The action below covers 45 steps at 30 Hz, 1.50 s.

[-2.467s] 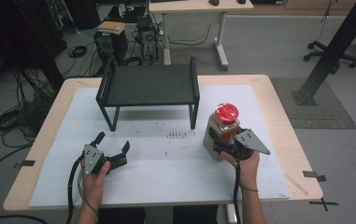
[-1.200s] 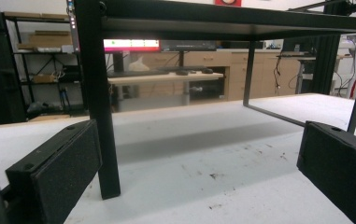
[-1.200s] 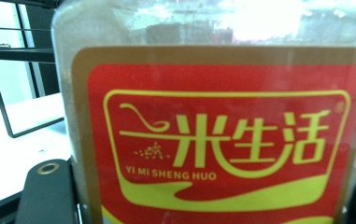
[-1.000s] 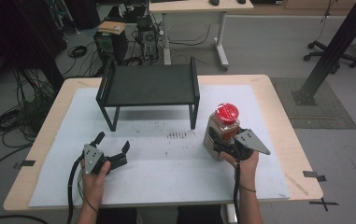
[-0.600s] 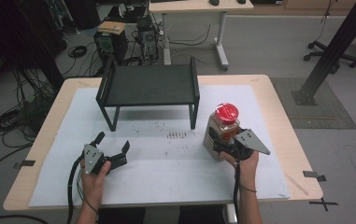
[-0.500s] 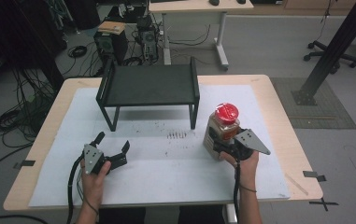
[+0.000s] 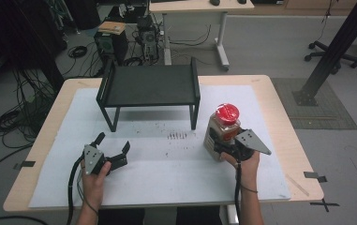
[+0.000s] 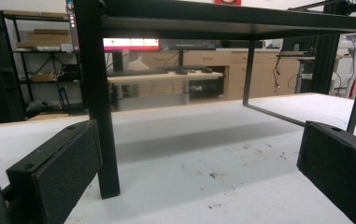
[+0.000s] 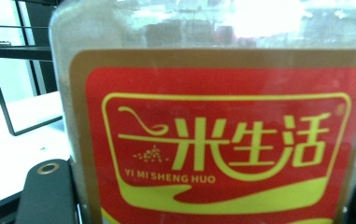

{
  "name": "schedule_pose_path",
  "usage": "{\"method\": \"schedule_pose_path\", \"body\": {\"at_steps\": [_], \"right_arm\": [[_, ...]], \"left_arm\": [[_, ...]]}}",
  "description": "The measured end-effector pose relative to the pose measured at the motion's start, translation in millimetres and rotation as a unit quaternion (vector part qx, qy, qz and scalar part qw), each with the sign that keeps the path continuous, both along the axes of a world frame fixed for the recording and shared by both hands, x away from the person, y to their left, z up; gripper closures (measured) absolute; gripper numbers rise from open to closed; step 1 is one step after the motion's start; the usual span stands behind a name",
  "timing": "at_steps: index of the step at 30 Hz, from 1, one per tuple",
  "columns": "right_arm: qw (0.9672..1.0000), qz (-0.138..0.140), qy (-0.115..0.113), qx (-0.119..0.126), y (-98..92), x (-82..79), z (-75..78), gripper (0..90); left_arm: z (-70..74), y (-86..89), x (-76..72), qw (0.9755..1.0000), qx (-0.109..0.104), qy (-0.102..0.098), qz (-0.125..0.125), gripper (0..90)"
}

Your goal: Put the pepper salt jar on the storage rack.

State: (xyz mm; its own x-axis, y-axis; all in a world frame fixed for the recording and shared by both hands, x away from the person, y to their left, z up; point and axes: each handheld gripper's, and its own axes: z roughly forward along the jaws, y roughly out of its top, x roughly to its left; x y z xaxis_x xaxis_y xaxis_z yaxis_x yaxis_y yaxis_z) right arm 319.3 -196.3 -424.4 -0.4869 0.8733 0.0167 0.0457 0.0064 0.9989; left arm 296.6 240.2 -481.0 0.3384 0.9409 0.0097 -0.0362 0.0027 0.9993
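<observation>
Jar, high view: a clear jar [image 7: 222, 131] with a red lid [image 7: 226, 114] and brown contents stands upright on the white mat [image 7: 167, 164] of the worktop [image 7: 284, 122], near the front right leg of the black metal rack [image 7: 149, 89].
Right gripper, high view: the right gripper [image 7: 224, 146] is clamped on the lower body of the jar from the person's side; the right hand [image 7: 244, 160] holds it low, just above the mat.
Left gripper, high view: the left gripper [image 7: 113, 151] rests at the front left of the mat, jaws spread and empty, well apart from the jar.
Change, high view: none. Jar, rack and both grippers stand as they did in the earlier pictures; the grip is set but no lift has begun.
Left gripper view: both black jaws stand wide with nothing between them; a front leg of the rack [image 8: 96, 93] rises just beyond the near pad, and the rack's top crosses overhead.
Right gripper view: the jar's red and gold label [image 9: 227, 140] sits close against the lens between the jaws; the rack [image 9: 12, 70] stands far off at the left.
Meaning for the work: judged as a pause after grasping. The jar is secured and ready to be raised, probably toward the rack; the lift must clear the rack's edge.
</observation>
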Motion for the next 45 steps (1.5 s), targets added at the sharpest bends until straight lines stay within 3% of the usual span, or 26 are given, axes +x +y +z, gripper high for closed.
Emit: {"method": "schedule_pose_path", "body": {"at_steps": [25, 45], "right_arm": [[1.0000, -0.001, -0.004, 0.002, 0.1, -0.3, -0.9, 24.6], [0.9999, -0.001, 0.011, -0.004, 0.4, -0.1, 3.3, 24.9]], "left_arm": [[0.0, 0.0, 0.2, 1.0000, 0.000, 0.001, 0.000, 0.4], [0.0, -0.1, 0.0, 1.0000, 0.000, 0.000, -0.001, 0.4]]}}
